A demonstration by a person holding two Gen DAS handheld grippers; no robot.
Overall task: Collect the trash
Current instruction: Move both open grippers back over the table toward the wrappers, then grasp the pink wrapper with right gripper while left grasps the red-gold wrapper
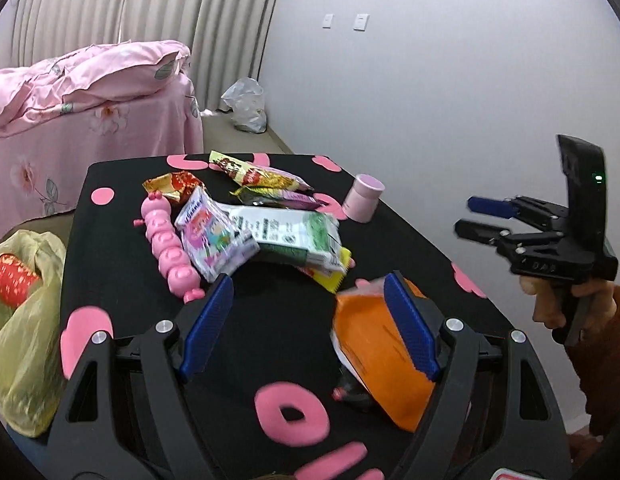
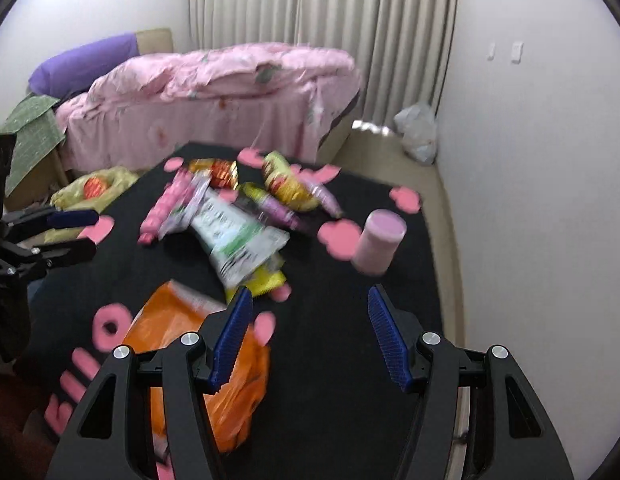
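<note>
A heap of snack wrappers [image 1: 270, 224] lies on the black table [image 1: 110, 248] with pink shapes; it also shows in the right wrist view [image 2: 238, 232]. An orange packet [image 1: 373, 352] lies near the front; it also shows in the right wrist view [image 2: 178, 324]. My left gripper [image 1: 310, 316] is open over the table, its right finger [image 1: 409, 328] against the orange packet. My right gripper [image 2: 310, 332] is open and empty above the table's front. The right gripper [image 1: 477, 216] shows at the right of the left wrist view. The left gripper [image 2: 78, 232] shows at the left of the right wrist view.
A pink caterpillar toy [image 1: 170, 248] and a pink cup [image 1: 363, 198] stand on the table. A yellow plastic bag [image 1: 22, 320] sits at the table's left edge. A pink bed [image 2: 230, 96] is behind. A white bag [image 1: 246, 104] lies on the floor by the wall.
</note>
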